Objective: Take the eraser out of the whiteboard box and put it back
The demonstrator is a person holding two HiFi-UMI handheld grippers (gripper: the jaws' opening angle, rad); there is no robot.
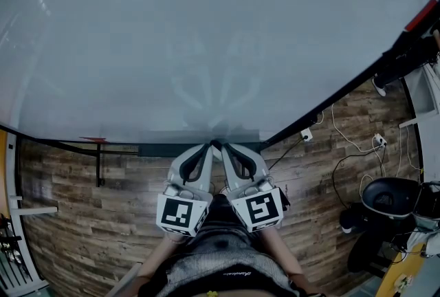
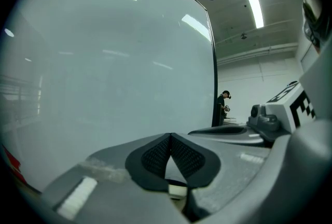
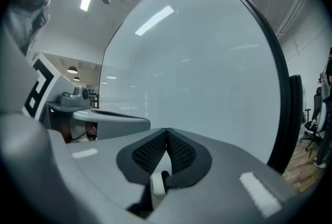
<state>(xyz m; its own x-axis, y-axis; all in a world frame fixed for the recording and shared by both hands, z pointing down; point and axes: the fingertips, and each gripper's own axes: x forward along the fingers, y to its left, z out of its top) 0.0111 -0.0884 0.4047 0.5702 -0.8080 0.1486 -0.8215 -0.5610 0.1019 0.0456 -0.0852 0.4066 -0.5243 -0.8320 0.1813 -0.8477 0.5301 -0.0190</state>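
Left gripper and right gripper: ribbed black fingers pressed together (nothing between them), facing a smooth, glossy whiteboard.

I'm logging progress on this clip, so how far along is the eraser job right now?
Done: nothing that shows; no eraser is in view. In hand: nothing. The left gripper and right gripper are both shut and empty, side by side, with their tips near the dark ledge under the whiteboard. Left: seemingly the whole job, taking the eraser out and putting it back.
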